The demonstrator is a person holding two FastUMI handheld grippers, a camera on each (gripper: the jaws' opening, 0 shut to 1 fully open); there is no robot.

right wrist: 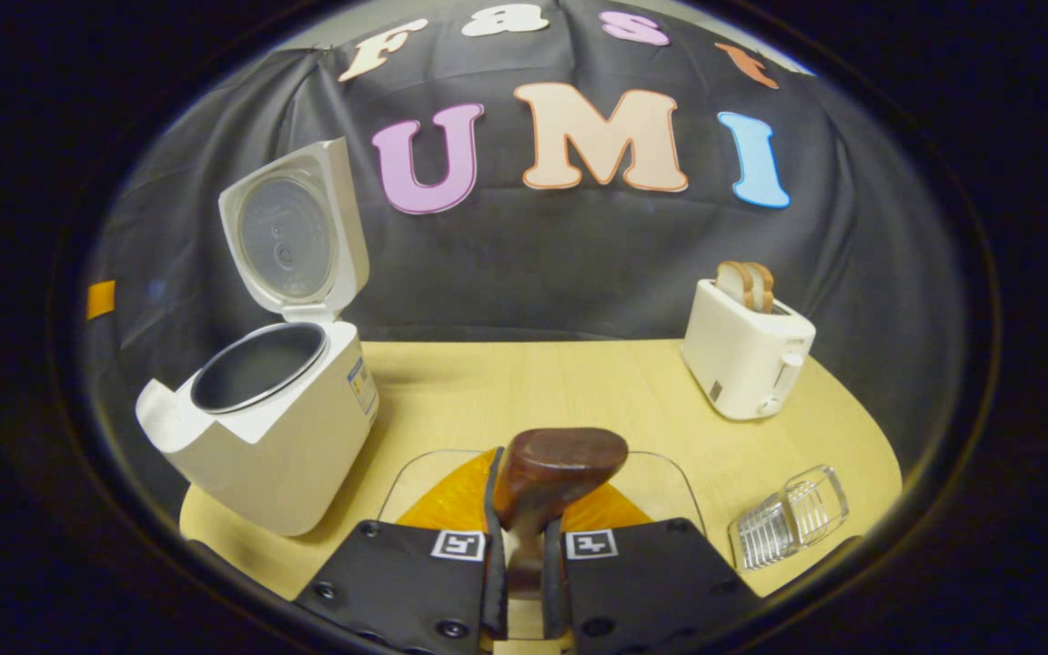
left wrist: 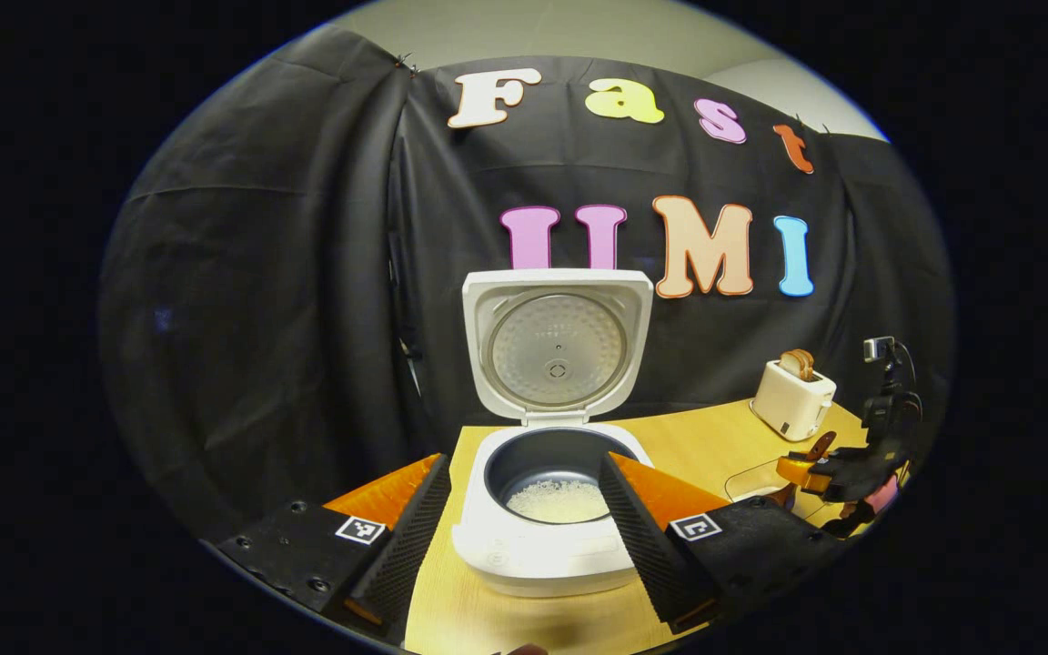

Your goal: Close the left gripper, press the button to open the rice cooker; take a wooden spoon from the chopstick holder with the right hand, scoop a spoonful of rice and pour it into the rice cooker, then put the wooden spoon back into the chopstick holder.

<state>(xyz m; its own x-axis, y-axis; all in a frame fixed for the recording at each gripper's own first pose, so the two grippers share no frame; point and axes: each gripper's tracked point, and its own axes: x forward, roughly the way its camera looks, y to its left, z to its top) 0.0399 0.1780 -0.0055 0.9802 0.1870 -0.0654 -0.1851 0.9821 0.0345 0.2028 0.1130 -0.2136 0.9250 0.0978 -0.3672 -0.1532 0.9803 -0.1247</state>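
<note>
Right gripper view: right gripper (right wrist: 524, 555) clenched on dark wooden spoon (right wrist: 553, 473), lower centre; spoon to be kept level toward open white rice cooker (right wrist: 269, 428), left. Left gripper (left wrist: 524, 532) fingers spread.

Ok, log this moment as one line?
rice cooker: lid open, rice inside | right gripper: shut on wooden spoon | left gripper: open

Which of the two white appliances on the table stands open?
The rice cooker: its lid is swung upright, baring the pot. The toaster only has bread slices poking from its top.
</note>
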